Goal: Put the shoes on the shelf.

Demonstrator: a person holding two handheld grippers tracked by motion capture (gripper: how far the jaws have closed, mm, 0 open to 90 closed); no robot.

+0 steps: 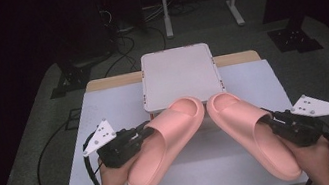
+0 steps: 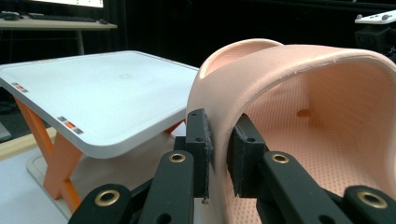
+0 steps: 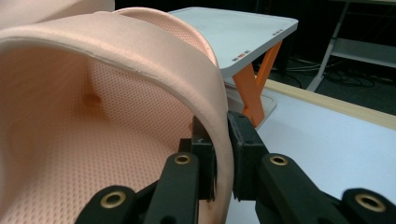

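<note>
Two pink foam slippers with wide closed straps and dimpled footbeds: the left slipper (image 1: 163,141) sits over the table's (image 1: 104,107) front-left part and the right slipper (image 1: 252,131) over its front-right part, toes angled together at the front edge of the white stand (image 1: 179,75) with orange legs at the table's back centre. The left gripper (image 2: 218,151) is clamped on the left slipper's strap edge, and the right gripper (image 3: 222,154) is clamped on the right slipper's strap edge. Whether the soles touch the table is hard to make out, and the right slipper's heel is partly hidden by the hand (image 1: 316,161).
</note>
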